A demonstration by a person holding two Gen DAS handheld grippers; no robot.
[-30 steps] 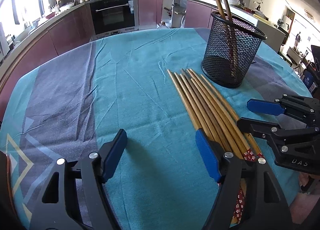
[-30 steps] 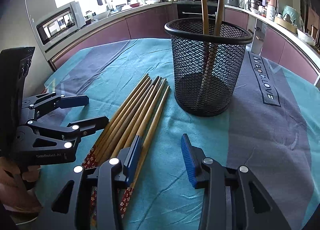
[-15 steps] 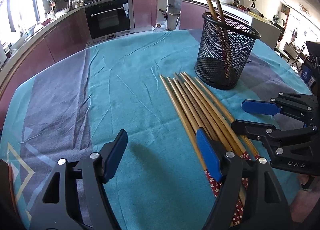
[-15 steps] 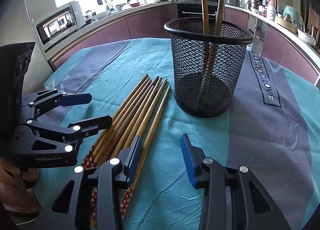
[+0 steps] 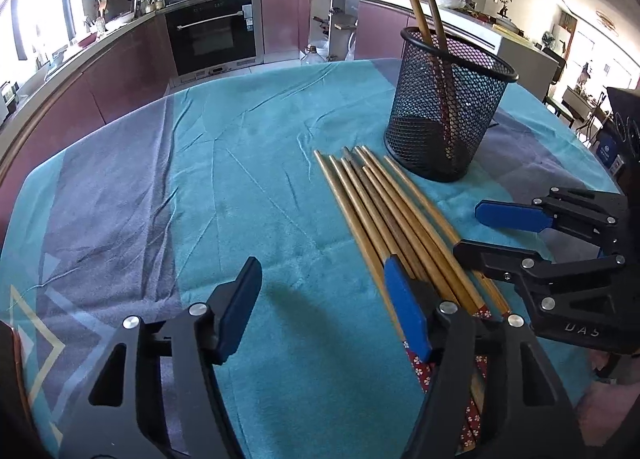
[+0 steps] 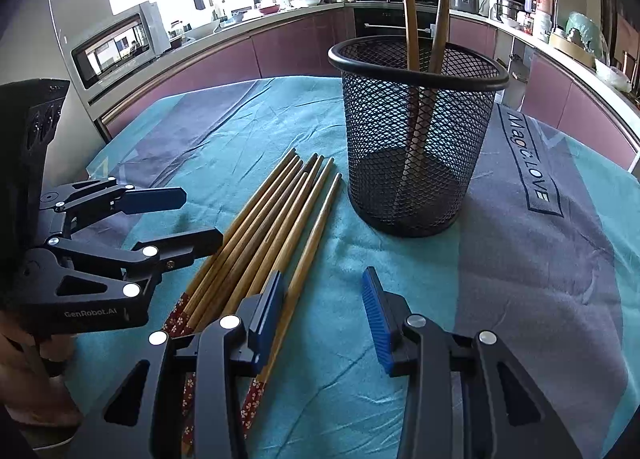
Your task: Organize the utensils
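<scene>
On the tabletop (image 5: 248,195), just in front of the mesh cup (image 5: 444,119), lies the bundle of chopsticks (image 5: 384,219), side by side, tips toward the cup, patterned ends toward you. The long axis runs roughly along the line both your grippers point. Your left gripper (image 5: 324,311) has its jaws apart and closing, nothing between them but cloth; the bundle sits just off its right finger. Your right gripper (image 6: 324,311) has jaws part spread, empty; its left finger sits over the outermost stick, gap over bare cloth. Likely next pick: either hand shifts sideways toward the bundle; both look about equally near. Two chopsticks already stand in the cup. A teal-and-grey cloth covers the tabletop, slightly wrinkled. Kitchen around: maroon cabinets, oven (image 5: 212,35), microwave (image 6: 116,45).
</scene>
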